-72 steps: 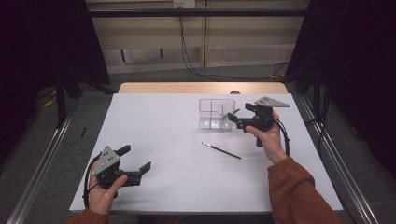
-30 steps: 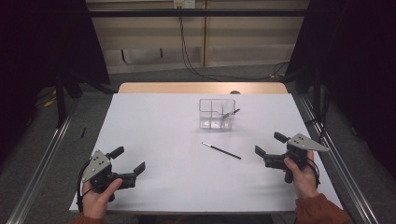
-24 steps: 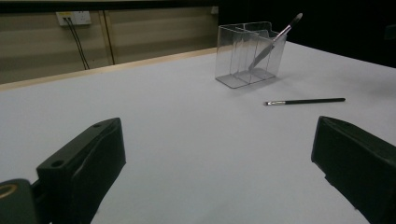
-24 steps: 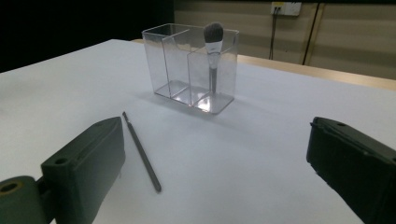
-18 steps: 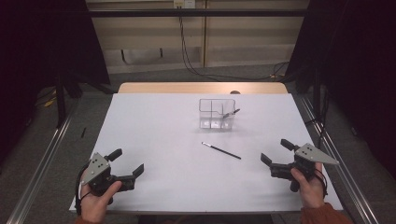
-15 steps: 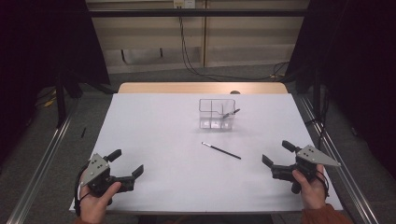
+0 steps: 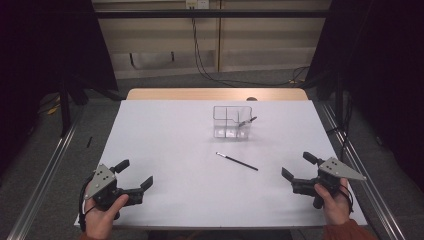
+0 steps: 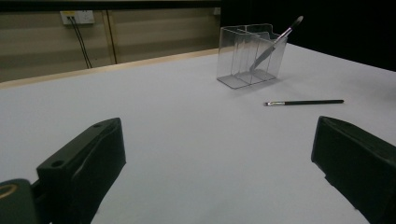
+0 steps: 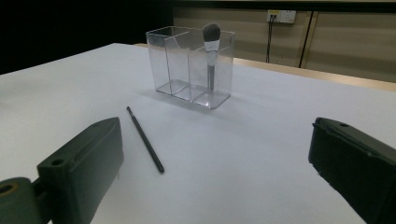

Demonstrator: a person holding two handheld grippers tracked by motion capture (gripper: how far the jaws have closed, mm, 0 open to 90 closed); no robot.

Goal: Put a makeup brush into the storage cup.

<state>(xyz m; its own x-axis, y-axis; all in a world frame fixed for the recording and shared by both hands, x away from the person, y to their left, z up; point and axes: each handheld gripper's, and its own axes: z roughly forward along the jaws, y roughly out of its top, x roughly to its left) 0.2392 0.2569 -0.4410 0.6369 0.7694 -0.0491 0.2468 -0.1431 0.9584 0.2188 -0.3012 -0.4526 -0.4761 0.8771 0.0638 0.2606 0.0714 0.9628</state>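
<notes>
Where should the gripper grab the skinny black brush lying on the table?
Probably mid-handle: the thin brush lies flat on the white table, clear of the clear organizer. Come straight down with jaws across its length; the open right gripper looks nearer.

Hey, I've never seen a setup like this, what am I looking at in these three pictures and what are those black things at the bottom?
A person sits at a white table and holds a hand-operated gripper in each hand. The high view looks down from above: the left gripper is at lower left, the right gripper at lower right. The other two pictures come from cameras riding on each gripper, so the black shapes at the bottom are that gripper's own fingers, spread open. On the table stands a clear divided organizer with a makeup brush leaning in one compartment. A thin black brush lies flat on the table in front of it. Neither gripper holds anything.
</notes>
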